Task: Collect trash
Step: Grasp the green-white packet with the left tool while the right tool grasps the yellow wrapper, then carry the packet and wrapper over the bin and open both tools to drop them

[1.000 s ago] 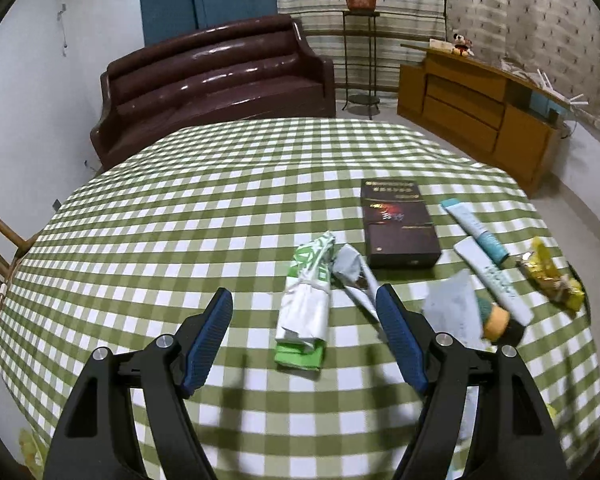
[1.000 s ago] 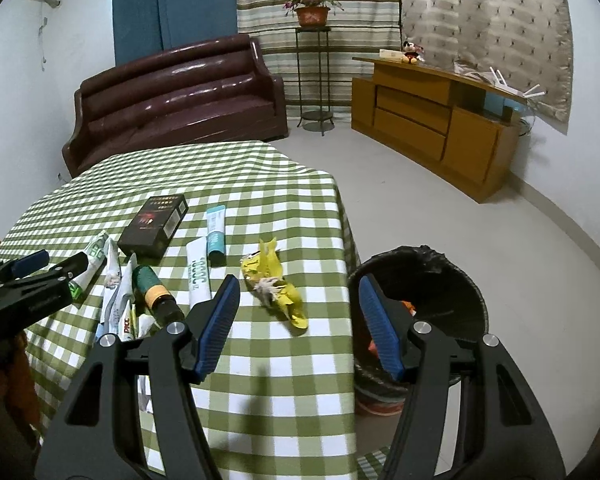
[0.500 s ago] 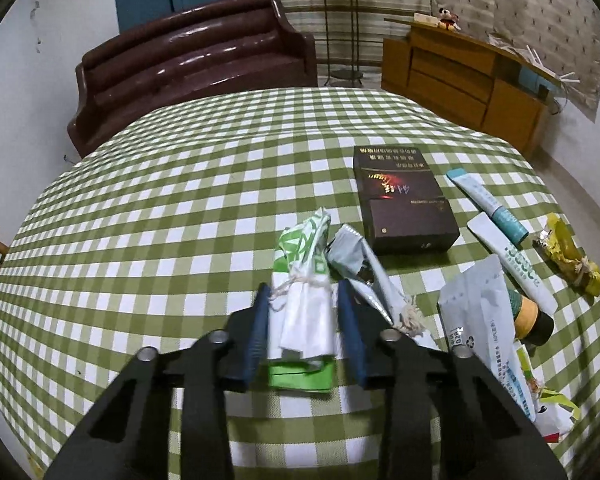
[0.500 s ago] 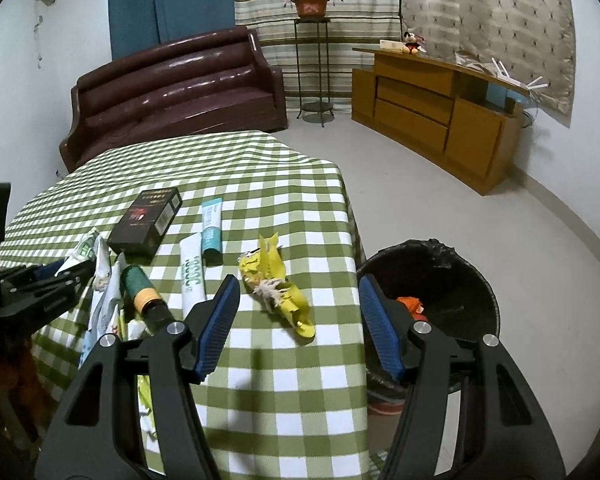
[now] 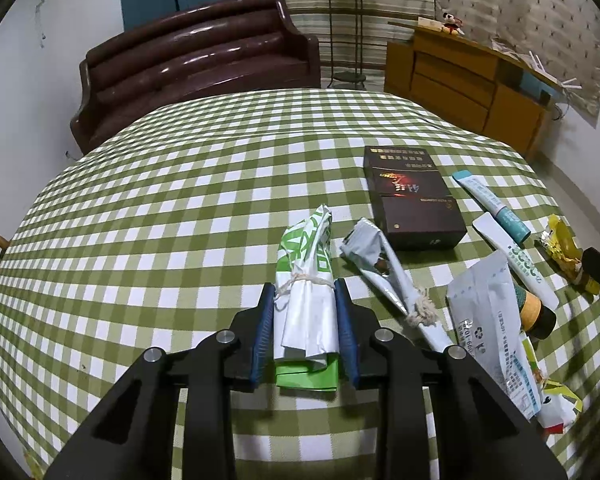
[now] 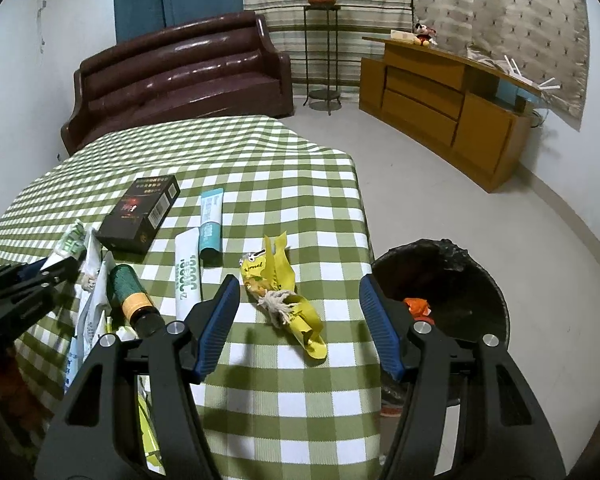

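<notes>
Checked surface [image 5: 180,220]: my left hand-held gripper [image 5: 304,328] has just closed on the tied wrapper [image 5: 306,292]; right hand-held gripper [image 6: 300,320] gapes empty over yellow wrapper [image 6: 284,288]. Bin next.

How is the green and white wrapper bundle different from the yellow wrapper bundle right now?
The green and white wrapper bundle sits between the left gripper jaws, which have just closed onto it; the yellow wrapper bundle lies loose on the tablecloth ahead of the open right gripper. The green and white one is a plump roll, the yellow one flatter and crumpled. The yellow one lies nearer the trash bin. Both are tied with pale string.
</notes>
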Motion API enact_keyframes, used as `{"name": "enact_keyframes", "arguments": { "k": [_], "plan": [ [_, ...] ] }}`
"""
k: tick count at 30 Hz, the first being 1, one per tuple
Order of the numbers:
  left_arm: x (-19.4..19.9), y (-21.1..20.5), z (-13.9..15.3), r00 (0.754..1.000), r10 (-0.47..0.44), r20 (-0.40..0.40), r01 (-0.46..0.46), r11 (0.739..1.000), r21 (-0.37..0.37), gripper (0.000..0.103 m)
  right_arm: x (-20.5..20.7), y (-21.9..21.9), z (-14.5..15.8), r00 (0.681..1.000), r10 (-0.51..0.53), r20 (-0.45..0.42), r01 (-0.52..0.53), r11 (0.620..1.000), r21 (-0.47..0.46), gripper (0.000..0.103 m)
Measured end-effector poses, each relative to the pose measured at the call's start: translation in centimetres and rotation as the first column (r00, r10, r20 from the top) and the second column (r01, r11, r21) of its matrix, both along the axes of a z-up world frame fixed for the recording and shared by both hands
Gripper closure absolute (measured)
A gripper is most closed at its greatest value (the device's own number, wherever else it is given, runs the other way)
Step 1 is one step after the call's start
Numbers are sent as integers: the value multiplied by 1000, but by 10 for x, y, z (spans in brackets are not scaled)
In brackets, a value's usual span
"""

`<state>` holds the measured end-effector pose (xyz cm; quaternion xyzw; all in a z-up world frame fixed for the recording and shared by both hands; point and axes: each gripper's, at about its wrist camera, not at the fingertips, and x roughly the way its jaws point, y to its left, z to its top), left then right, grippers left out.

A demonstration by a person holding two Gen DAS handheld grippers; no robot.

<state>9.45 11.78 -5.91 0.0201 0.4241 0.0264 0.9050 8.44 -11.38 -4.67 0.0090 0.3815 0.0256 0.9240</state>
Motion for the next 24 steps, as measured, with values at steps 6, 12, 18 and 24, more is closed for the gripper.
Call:
{"name": "enact_keyframes", "arguments": {
  "k": [6, 12, 18, 24],
  "plan": [
    [-6, 8, 2, 1000, 20, 8, -20, 1000, -1, 73, 7, 6, -4, 999, 20, -29, -21, 1000, -23, 46],
    [-8, 13, 1, 999, 34, 1, -34, 999, -8, 73, 11, 13, -14, 996, 43, -74, -46, 998, -46, 56],
    [-10, 15, 3, 999, 38, 8, -38, 999, -18, 73, 9, 16, -16, 995, 59, -81, -64, 996, -56, 80],
    [-16, 19, 5, 999, 39, 13, -38, 998, -47, 73, 1, 14, -10, 997, 53, -47, -55, 998, -42, 84]
  ]
}}
